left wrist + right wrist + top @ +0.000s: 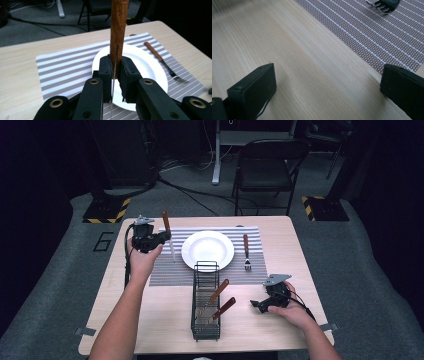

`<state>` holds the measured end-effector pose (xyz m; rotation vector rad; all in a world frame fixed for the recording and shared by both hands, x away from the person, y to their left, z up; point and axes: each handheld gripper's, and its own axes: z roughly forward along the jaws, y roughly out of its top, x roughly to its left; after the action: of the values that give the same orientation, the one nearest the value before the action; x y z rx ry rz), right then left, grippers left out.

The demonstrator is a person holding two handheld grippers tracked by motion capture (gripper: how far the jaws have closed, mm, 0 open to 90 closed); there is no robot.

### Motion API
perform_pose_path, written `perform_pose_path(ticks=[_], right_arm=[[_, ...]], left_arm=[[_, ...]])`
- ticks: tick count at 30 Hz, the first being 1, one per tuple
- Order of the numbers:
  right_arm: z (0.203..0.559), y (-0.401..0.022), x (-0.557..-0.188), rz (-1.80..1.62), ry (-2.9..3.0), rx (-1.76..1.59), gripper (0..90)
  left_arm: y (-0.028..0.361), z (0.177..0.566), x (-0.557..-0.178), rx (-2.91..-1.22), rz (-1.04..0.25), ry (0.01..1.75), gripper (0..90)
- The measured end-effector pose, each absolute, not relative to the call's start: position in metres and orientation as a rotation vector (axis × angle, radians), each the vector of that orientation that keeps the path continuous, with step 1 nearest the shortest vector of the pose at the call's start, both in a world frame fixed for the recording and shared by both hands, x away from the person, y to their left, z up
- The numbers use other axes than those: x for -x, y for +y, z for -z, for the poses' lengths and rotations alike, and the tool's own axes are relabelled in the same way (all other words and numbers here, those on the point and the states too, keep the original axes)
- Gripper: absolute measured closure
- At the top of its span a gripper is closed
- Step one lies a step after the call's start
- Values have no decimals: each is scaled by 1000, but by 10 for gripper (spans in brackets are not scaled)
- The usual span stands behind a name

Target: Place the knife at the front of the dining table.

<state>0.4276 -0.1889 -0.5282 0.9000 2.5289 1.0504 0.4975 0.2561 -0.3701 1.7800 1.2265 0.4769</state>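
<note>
A table knife (168, 236) with a reddish-brown wooden handle and a thin steel blade was held upright, handle uppermost and blade pointing down. It was clamped at the junction of handle and blade, its thin edge turned toward the left gripper view's camera (115, 50). It stood over the left part of the striped placemat (165, 270), toward the far left corner of the table (165, 320), with the blade tip close to the mat, just left of the white plate (207, 265).
</note>
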Motion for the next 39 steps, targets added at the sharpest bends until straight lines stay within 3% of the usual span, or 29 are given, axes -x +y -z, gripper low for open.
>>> perform_pose_path(ticks=[11,23,39], right_arm=[[528,-189,-428,-1050,2529,-899,0],[528,-189,-428,-1050,2529,-899,0],[528,-189,-428,-1050,2529,-900,0]], left_arm=[[265,397,-507,-1797,-459,1317,802],[266,406,-508,-1816,-487,1352,802],[271,420,-513,-1869,-423,1401,802]])
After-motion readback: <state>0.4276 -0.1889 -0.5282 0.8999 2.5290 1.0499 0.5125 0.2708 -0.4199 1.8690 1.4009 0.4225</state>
